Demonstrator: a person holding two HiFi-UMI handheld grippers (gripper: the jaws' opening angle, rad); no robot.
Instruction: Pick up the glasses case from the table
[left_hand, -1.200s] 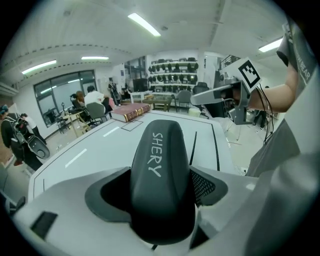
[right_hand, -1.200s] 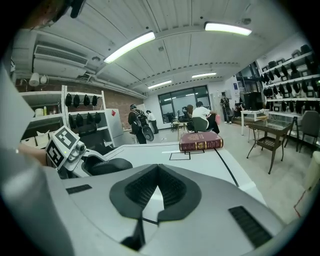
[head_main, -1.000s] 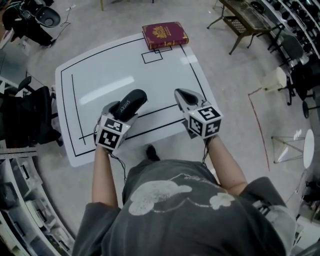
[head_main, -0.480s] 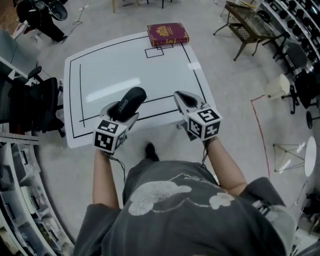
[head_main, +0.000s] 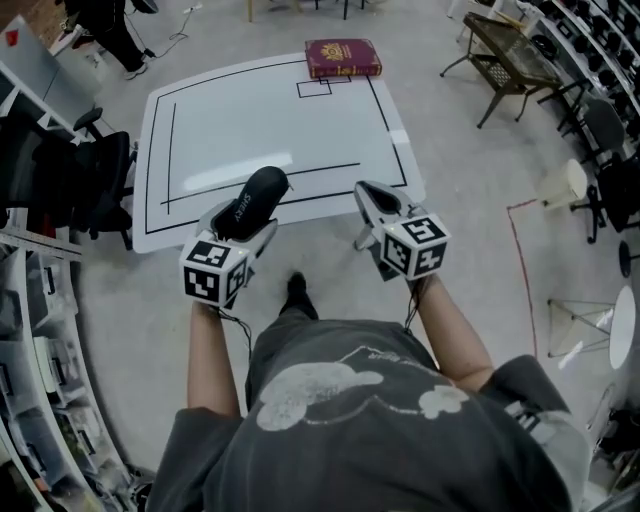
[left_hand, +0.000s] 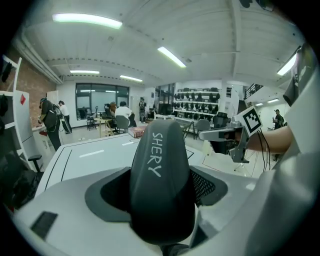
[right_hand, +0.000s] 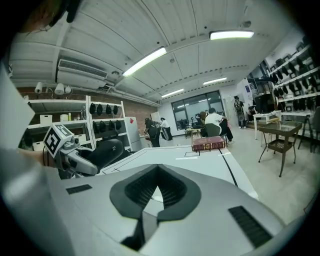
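Note:
The black glasses case (head_main: 256, 198) with "SHERY" in white lettering is off the white table (head_main: 270, 120), held over the table's near edge. My left gripper (head_main: 246, 215) is shut on it, jaws wide around its lower end. In the left gripper view the case (left_hand: 160, 175) stands up between the jaws and fills the middle. My right gripper (head_main: 374, 201) hovers level beside it to the right, shut and holding nothing. The right gripper view shows its jaws (right_hand: 157, 172) meeting at the tip, with the left gripper and case (right_hand: 106, 151) at its left.
A dark red book (head_main: 342, 57) lies at the table's far edge by a small drawn square. A black office chair (head_main: 75, 175) stands left of the table, a wooden bench (head_main: 510, 45) at the upper right. Several people stand at the room's far end (left_hand: 52, 122).
Both grippers have drawn back from the table toward the person. The left one carried the case up and back, from over the table's surface to its near edge.

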